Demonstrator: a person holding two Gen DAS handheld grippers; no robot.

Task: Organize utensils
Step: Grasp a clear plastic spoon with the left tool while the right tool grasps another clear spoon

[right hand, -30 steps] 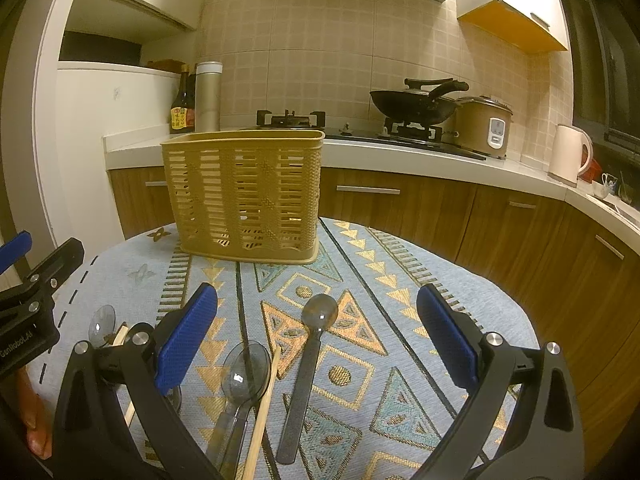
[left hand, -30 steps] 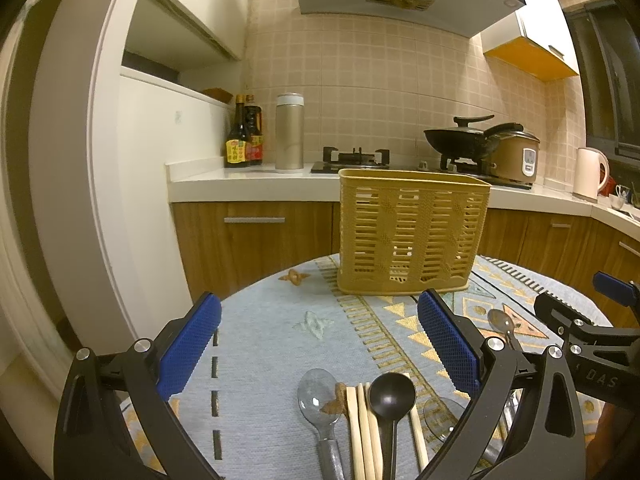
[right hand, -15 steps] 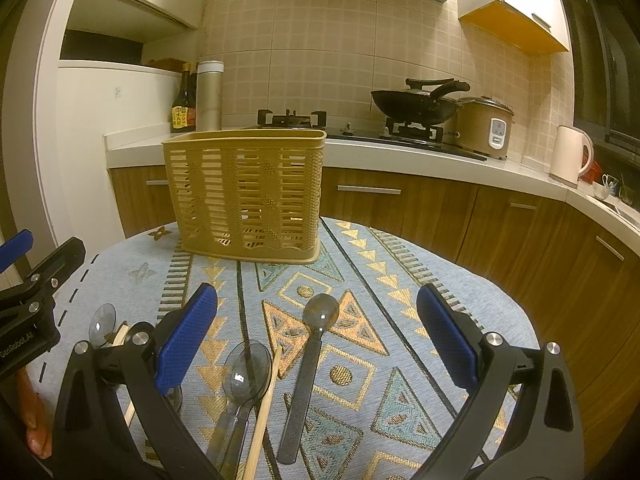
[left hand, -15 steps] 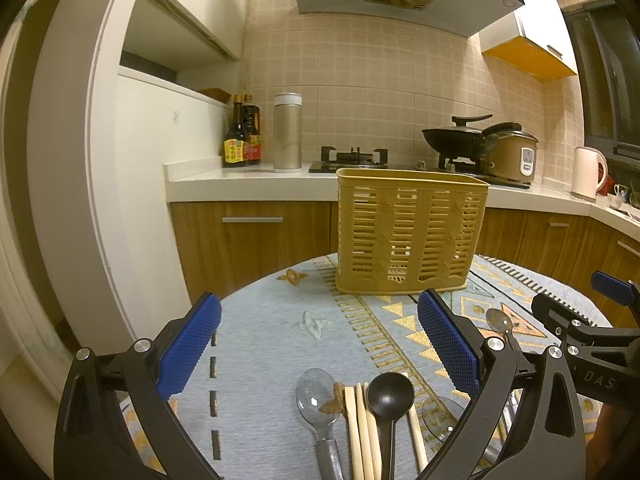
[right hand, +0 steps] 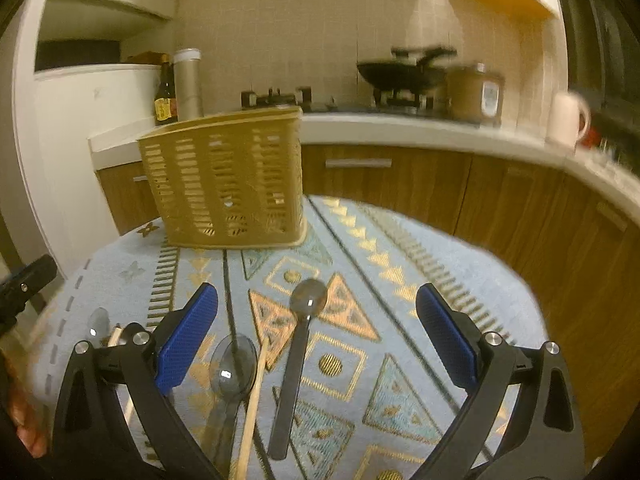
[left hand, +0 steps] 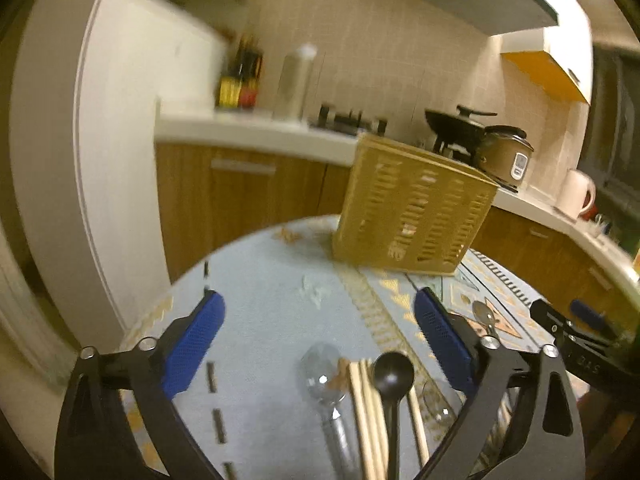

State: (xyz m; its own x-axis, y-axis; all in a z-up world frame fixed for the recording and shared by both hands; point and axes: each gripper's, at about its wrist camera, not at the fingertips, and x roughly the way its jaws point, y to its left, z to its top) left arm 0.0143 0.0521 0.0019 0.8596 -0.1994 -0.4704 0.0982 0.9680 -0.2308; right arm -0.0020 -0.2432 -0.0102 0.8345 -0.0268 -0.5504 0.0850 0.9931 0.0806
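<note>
1. Hanging over the round table (left hand: 272, 312), the left gripper (left hand: 320, 332) had its two blue pads spread wide apart, and it held nothing.
2. The right gripper (right hand: 318, 328) was spread wide too, and nothing sat between its pads.
3. A yellow basket (right hand: 228, 184) with slots in its sides stood upright at the far side of the table, on the blue patterned cloth (right hand: 400, 280).
4. In the left view, a clear spoon (left hand: 324, 376), some wooden chopsticks (left hand: 366, 404) and a black spoon (left hand: 393, 376) lay side by side on the cloth, close to the camera and between the left gripper's pads.
5. One more chopstick lay just to the right of the black spoon.
6. In the right view, a dark grey spoon (right hand: 298, 356) lay on the cloth between the right gripper's pads, with its bowl pointing at the basket.
7. Next to it on the left lay one chopstick (right hand: 254, 400) and a see-through spoon (right hand: 233, 368).
8. All the utensils were on the cloth, well apart from the basket.
9. Behind the table there was a counter with a black wok (right hand: 400, 74), a rice cooker (right hand: 474, 94) and a white kettle (right hand: 566, 120).
10. The left view was blurry and tilted.
</note>
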